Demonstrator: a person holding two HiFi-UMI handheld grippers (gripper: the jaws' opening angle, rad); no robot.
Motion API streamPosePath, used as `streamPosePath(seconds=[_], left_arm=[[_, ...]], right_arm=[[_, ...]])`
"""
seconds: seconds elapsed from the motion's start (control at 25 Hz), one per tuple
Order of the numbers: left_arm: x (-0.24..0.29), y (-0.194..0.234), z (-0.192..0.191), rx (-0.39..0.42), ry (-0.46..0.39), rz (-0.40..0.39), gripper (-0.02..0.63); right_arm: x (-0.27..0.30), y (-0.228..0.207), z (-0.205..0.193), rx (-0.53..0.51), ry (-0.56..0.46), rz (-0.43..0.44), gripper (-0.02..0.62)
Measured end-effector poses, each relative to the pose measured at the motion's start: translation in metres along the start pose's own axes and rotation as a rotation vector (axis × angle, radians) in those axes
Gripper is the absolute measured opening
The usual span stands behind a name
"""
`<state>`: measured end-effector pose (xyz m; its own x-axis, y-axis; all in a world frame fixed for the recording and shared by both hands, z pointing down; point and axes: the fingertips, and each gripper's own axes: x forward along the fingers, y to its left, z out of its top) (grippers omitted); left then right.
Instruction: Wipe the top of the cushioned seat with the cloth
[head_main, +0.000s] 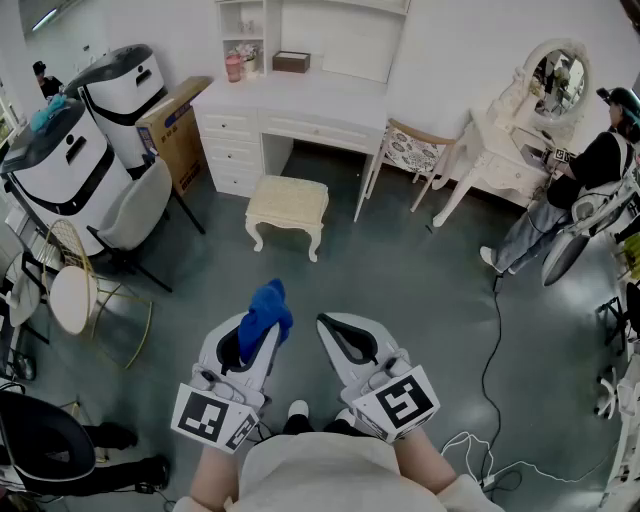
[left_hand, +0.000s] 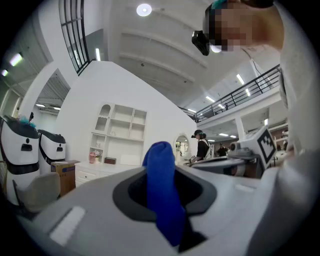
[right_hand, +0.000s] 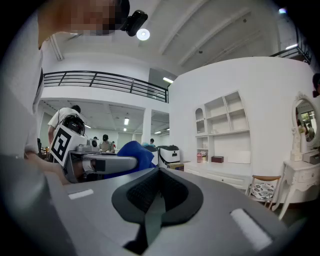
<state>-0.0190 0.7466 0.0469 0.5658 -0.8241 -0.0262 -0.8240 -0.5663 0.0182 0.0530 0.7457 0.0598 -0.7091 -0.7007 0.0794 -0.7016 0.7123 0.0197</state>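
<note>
A cream cushioned stool (head_main: 288, 206) stands on the grey floor in front of a white desk, well ahead of both grippers. My left gripper (head_main: 250, 338) is shut on a blue cloth (head_main: 266, 312), which sticks up out of its jaws; in the left gripper view the blue cloth (left_hand: 163, 190) rises between the closed jaws. My right gripper (head_main: 342, 335) is shut with nothing in it, level with the left one. In the right gripper view the closed jaws (right_hand: 156, 197) hold nothing and the cloth (right_hand: 132, 155) shows to the left.
A white desk with drawers (head_main: 285, 120) stands behind the stool. A patterned chair (head_main: 412, 155) and a white dressing table (head_main: 520, 150) are at the right, where a person (head_main: 575, 190) stands. Two large white machines (head_main: 70, 160), a grey chair (head_main: 135, 215) and a cardboard box (head_main: 178, 130) fill the left. A cable (head_main: 492, 350) runs along the floor.
</note>
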Motion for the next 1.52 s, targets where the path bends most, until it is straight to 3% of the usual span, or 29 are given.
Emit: streamPosePath(seconds=[1.04,1.52], left_arm=[[0.012,0.06,-0.016,-0.019,0.005,-0.064,0.08],[0.11,0.108,-0.022,-0.025,0.022,-0.022,0.08]], right_arm=[[0.057,0.006,-0.006,-0.025,-0.014,-0.061,0.0],[0.121,-0.089,-0.006,0.061,-0.018,0.006,-0.002]])
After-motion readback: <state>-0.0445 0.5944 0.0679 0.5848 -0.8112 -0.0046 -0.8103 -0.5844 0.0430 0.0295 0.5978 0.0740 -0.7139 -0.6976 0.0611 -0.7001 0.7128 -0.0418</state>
